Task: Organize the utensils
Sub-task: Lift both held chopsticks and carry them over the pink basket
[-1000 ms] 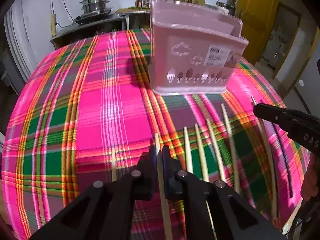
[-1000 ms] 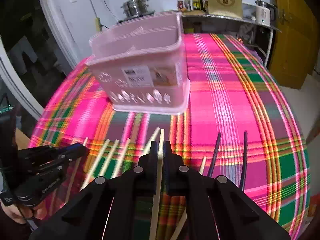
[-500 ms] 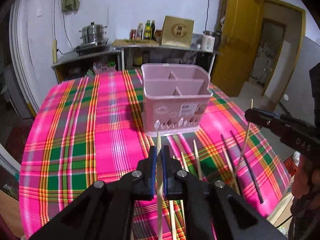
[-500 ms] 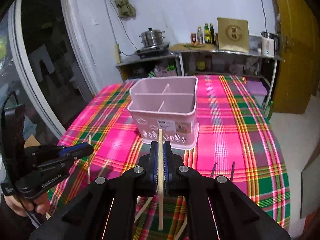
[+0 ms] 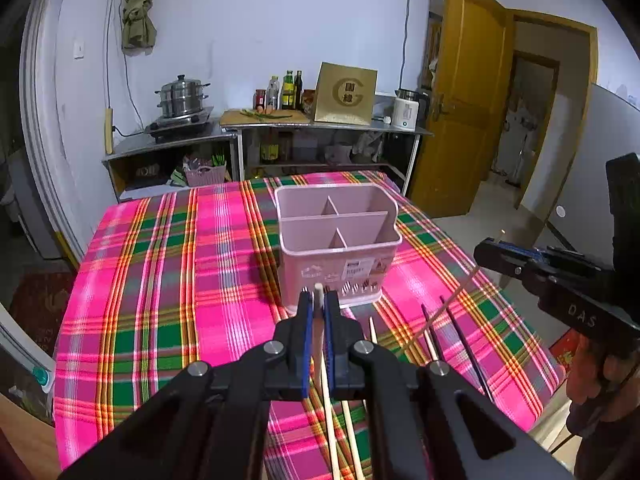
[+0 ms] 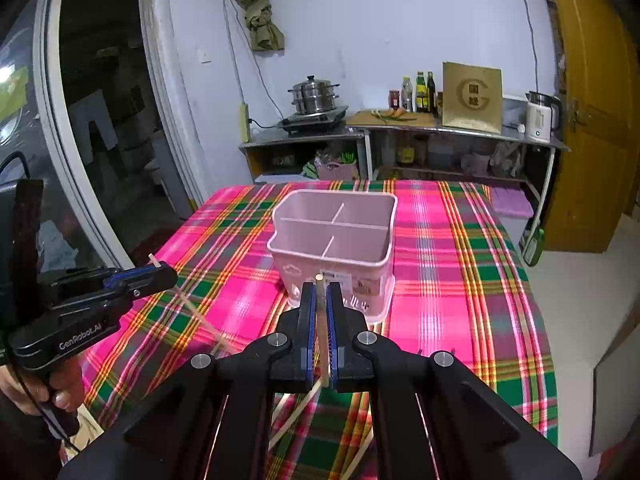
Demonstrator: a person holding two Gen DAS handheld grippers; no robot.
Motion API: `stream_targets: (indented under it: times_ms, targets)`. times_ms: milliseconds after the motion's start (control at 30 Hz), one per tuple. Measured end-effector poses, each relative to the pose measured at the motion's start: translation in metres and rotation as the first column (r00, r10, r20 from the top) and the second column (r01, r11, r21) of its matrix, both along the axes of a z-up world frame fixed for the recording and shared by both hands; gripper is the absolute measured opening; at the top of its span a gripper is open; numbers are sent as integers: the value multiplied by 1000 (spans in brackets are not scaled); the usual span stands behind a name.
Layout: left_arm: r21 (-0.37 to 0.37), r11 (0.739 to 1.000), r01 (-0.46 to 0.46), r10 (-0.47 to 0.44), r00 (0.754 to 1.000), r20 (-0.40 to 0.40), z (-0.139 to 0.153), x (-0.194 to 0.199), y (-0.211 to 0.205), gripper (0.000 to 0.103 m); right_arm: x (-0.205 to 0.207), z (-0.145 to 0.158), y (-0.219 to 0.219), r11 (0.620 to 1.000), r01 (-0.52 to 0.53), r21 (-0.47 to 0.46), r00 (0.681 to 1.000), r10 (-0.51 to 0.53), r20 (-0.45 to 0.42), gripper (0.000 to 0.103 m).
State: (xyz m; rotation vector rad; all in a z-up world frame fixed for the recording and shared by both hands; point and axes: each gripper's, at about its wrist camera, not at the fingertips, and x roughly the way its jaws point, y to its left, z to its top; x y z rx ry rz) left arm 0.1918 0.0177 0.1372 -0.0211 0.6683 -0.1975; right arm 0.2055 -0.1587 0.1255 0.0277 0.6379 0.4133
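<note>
A pink divided utensil caddy stands on the plaid tablecloth. My left gripper is shut on a wooden chopstick, held in the air short of the caddy. In the right wrist view the left gripper is at the left with its chopstick hanging down. My right gripper is shut on another wooden chopstick. The left wrist view has the right gripper at the right, its chopstick slanting down. Several wooden chopsticks and two dark chopsticks lie on the cloth.
Behind the table runs a metal counter with a steamer pot, bottles, a gold box and a kettle. A yellow door stands open at the right. The table's right edge drops to the floor. A hand holds the left gripper's handle.
Both grippers have risen and tilted up, each lifting its wooden chopstick off the cloth. The caddy now sits farther off and lower in both views.
</note>
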Motion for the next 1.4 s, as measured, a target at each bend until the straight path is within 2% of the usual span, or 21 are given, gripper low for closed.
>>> stream_targets:
  times_ms: [333, 767, 967, 1167, 1400]
  targets:
    - [-12, 1000, 10, -9, 1000, 23, 31, 30, 2, 6, 18, 24, -1, 1000, -10, 10, 1000, 9, 30, 5]
    - [-47, 999, 7, -4, 998, 66, 80, 80, 12, 6, 64, 68, 11, 998, -27, 58, 995, 22, 92, 5]
    - [-57, 998, 3, 2, 996, 87, 92, 99, 13, 6, 82, 79, 20, 996, -35, 76, 993, 26, 115, 5]
    - [-59, 998, -10, 16, 996, 89, 85, 117, 14, 6, 101, 76, 29, 996, -37, 85, 992, 26, 122, 5]
    - [-74, 997, -12, 16, 998, 53, 56, 135, 16, 6, 118, 45, 40, 996, -42, 82, 995, 34, 92, 5]
